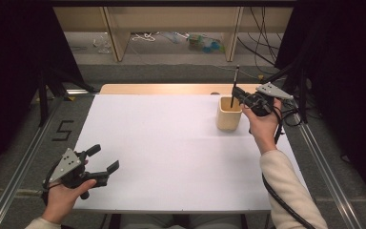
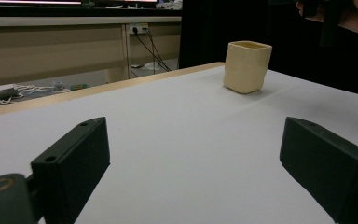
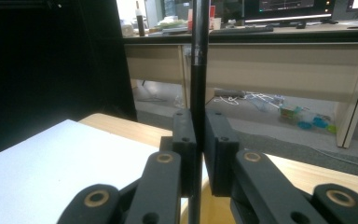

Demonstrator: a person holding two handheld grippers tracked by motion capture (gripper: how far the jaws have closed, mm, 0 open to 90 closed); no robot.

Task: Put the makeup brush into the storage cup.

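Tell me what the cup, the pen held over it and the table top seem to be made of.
Cup: probably matte ceramic or plastic; cream, thick-walled, slightly uneven sides, no gloss.
Pen: likely dark plastic or metal; thin, smooth, faint sheen, one pale band.
Table top: white matte sheet, perhaps laminate or paper, over light wood showing at the far edge.

We find the white table open across its left, middle and near parts. Only the cup at far right blocks our passage, with the pen upright above it.
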